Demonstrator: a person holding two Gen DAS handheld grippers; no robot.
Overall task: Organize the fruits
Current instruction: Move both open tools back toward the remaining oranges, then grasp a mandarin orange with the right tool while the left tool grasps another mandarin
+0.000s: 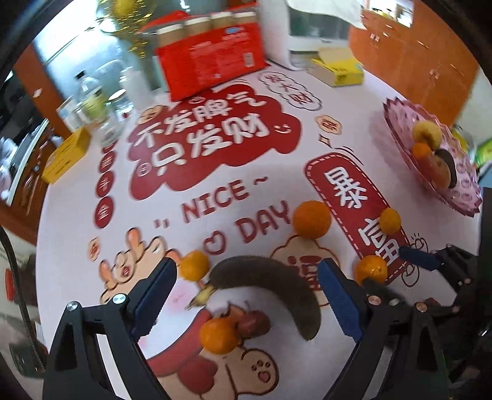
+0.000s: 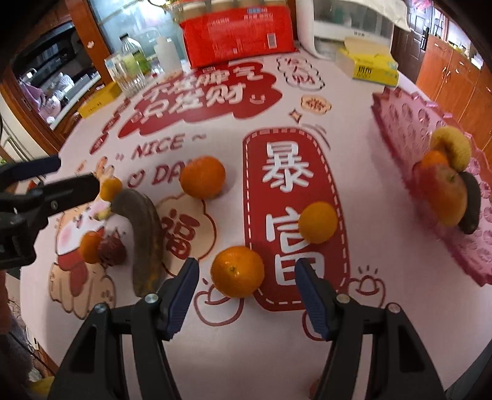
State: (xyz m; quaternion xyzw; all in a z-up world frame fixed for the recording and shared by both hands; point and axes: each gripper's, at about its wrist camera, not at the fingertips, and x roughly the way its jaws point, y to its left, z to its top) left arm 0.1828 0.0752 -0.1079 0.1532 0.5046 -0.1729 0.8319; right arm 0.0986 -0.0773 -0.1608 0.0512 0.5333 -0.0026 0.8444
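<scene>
Apple [image 2: 439, 187] clear in right wrist view only

A table under a white cloth [image 2: 233, 344] printed with red cartoon patches and lettering stretches ahead of the grippers. Orange-brown wooden cabinets [image 2: 455, 70] line the wall to the far right. Far ahead stands a white appliance [image 2: 347, 27]; to the left, more dark wood shelving [image 2: 55, 77]. Soft daylight fills the room.

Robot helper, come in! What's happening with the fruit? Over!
Both tools open, empty. Left tool above dark banana; right tool above orange. Pink tray part-filled. Nothing blocking.
</scene>
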